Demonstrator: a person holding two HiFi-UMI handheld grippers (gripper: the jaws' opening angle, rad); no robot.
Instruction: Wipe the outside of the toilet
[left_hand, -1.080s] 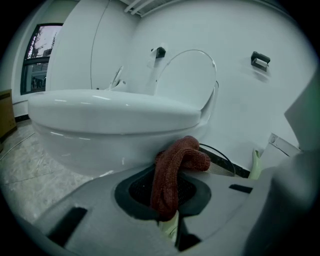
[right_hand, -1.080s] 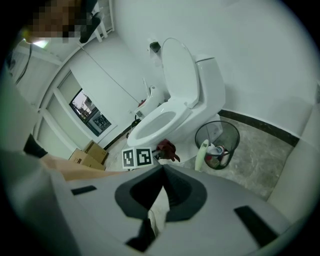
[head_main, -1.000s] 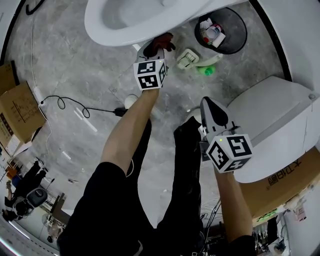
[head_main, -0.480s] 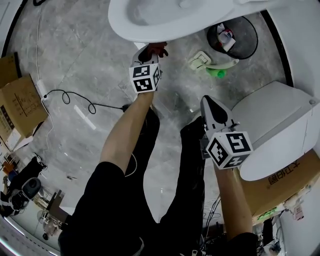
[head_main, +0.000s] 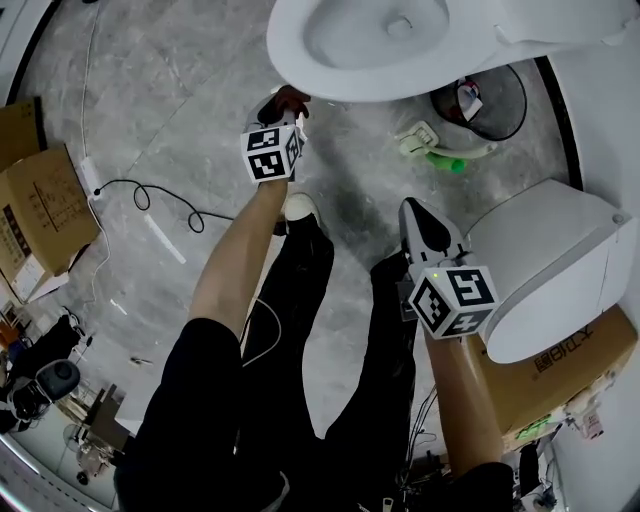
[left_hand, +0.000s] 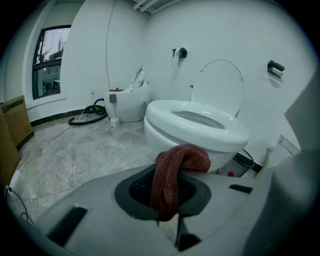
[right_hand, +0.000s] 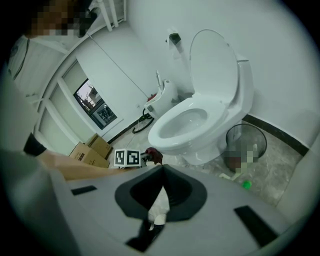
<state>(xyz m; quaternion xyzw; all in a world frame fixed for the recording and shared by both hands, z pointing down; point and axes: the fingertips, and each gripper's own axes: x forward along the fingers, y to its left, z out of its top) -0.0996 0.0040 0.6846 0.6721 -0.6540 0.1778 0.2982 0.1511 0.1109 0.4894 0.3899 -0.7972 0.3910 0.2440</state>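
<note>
Left gripper (head_main: 281, 106) pinches a rust-red knitted cloth (left_hand: 175, 170) at the white ceramic toilet's (left_hand: 200, 135) eight o'clock. The right gripper (head_main: 420, 222) is closed on nothing (idle). Rubbing could drag the cloth loose.

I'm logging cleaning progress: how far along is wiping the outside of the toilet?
Done: nothing reads as wiped; no streaks or wet marks can be made out on the toilet. In hand: the left tongs are shut on a reddish-brown cloth, held near the toilet's front; contact cannot be told. The right tongs are shut and empty, off to the side. Left: apparently the whole outside.
</note>
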